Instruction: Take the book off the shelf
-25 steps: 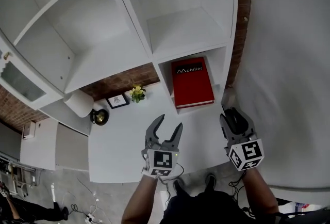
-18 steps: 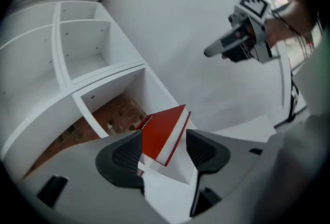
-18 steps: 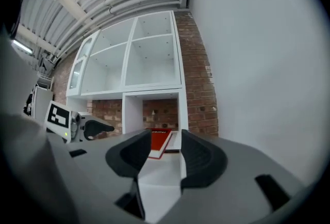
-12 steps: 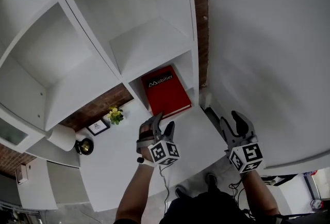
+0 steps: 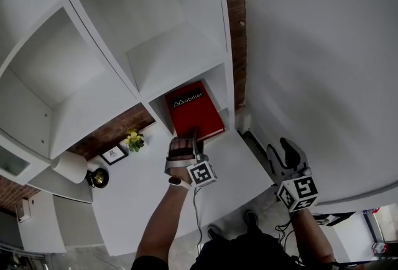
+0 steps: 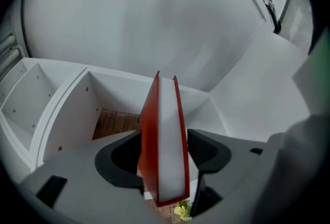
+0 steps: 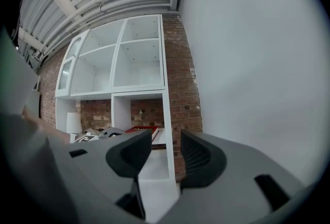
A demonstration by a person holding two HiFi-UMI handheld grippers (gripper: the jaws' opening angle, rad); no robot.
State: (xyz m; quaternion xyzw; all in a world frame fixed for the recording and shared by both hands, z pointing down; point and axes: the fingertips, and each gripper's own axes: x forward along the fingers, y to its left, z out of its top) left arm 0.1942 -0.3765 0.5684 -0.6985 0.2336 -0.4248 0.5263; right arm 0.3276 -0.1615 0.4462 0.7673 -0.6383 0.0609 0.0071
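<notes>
Red hardcover book (image 5: 194,110), white lettering, lying flat

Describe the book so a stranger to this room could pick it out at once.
Find the white shelf unit against the brick wall. In its lowest compartment, at the end next to the brick, a book lies flat. It is the only red thing there, with white lettering on its cover, unlike the yellow flowers and framed picture nearby.
</notes>
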